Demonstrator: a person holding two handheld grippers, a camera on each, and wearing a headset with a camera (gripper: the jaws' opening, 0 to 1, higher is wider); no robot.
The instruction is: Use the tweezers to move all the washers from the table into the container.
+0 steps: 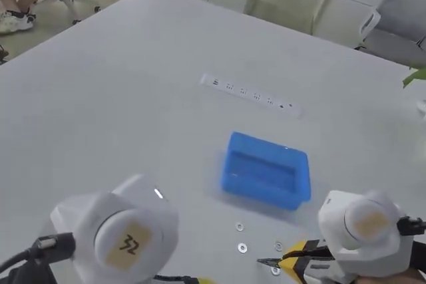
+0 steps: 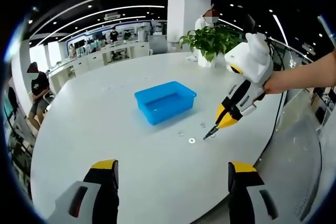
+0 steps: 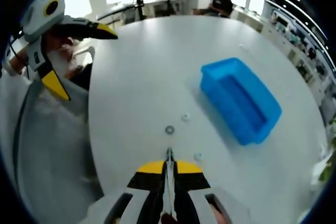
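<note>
Right hand-held gripper [image 3: 169, 167] pinches tweezers [image 1: 268, 262] by washers [image 1: 242, 248] before container [image 1: 234, 159], power strip [image 1: 249, 94] beyond; left hand-held gripper [image 2: 173, 165] gapes empty.

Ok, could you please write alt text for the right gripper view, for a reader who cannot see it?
The right claw, shut on tweezers, points their tips at a few small washers lying on a white table. A blue container stands to the right of them, and the left claw, open, is at the upper left.

obstacles: container [image 1: 266, 172], power strip [image 1: 249, 94] beyond | table [image 1: 100, 111] open left
</note>
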